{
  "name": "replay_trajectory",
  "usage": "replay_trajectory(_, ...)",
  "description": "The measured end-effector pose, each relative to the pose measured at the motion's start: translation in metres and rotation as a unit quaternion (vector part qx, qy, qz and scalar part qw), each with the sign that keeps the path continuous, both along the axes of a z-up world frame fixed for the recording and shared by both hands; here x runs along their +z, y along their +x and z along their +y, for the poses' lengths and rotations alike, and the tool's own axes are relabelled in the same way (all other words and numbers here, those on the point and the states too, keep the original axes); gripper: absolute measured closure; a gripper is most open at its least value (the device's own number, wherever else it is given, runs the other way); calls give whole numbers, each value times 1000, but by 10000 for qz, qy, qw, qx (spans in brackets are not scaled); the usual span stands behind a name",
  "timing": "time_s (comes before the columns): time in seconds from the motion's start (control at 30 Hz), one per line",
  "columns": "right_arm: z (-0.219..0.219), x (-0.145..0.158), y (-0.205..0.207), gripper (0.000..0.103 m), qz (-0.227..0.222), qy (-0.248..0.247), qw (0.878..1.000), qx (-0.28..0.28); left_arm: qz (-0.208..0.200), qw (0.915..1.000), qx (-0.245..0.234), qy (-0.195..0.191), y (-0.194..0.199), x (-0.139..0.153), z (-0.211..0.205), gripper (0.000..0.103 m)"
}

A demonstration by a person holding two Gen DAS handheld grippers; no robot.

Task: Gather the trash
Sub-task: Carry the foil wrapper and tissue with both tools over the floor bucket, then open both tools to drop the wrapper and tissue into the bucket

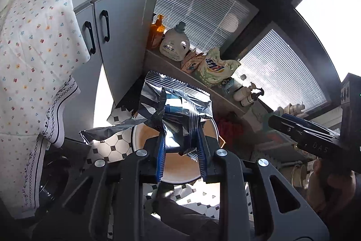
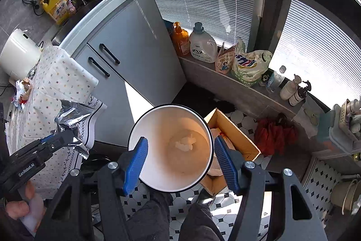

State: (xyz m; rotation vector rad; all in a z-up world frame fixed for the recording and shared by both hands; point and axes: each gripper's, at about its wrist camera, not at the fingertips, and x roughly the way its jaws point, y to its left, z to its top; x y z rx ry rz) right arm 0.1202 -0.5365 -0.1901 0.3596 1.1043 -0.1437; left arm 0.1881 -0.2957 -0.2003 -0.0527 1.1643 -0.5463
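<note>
My left gripper (image 1: 180, 155) is shut on a crumpled silver foil snack bag (image 1: 176, 110), held in the air just above the round trash bin (image 1: 144, 139) on the floor. In the right wrist view the same bag (image 2: 72, 119) shows at the left, pinched in the left gripper (image 2: 70, 139). My right gripper (image 2: 180, 162) is open and empty, its blue pads either side of the view down into the white-rimmed bin (image 2: 135, 134). A crumpled white scrap (image 2: 185, 142) lies at the bin's bottom. The right gripper (image 1: 277, 122) also shows at the right of the left wrist view.
A table with a floral cloth (image 2: 56, 83) stands left, more wrappers (image 2: 22, 92) on it. Grey cabinet (image 2: 135, 55) behind. An open cardboard box (image 2: 234, 139) sits right of the bin. Detergent bottles (image 2: 202, 44) line a ledge under the blinds. A red cloth (image 2: 273, 132) lies on the tiled floor.
</note>
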Motion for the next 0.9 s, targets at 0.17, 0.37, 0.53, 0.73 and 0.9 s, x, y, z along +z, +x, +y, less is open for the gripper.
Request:
replay_trajectory(0.17,-28,7,-19,42,-75,-90,9995,-289,295,9991,-287,-30,-2,-17,-32,57)
replay_trajectory(0.37,-46,7,-33,42,-77,-116,9986,-503,514,9982,-314,50,-3,-31,-46,37)
replay_trajectory(0.53,-46,7,-32,42,-105,-61,9987,-498,414,9989,-202,123,-1,-24,-35,27)
replay_trajectory(0.73,-21,19,-13,29,-301,-32,9993,-214,12,9993,302,216,8,3,2,16)
replay_trajectory(0.9,16,36,12,19,-527,-17,9984,198,-409,9949,881,274,15,32,51,9)
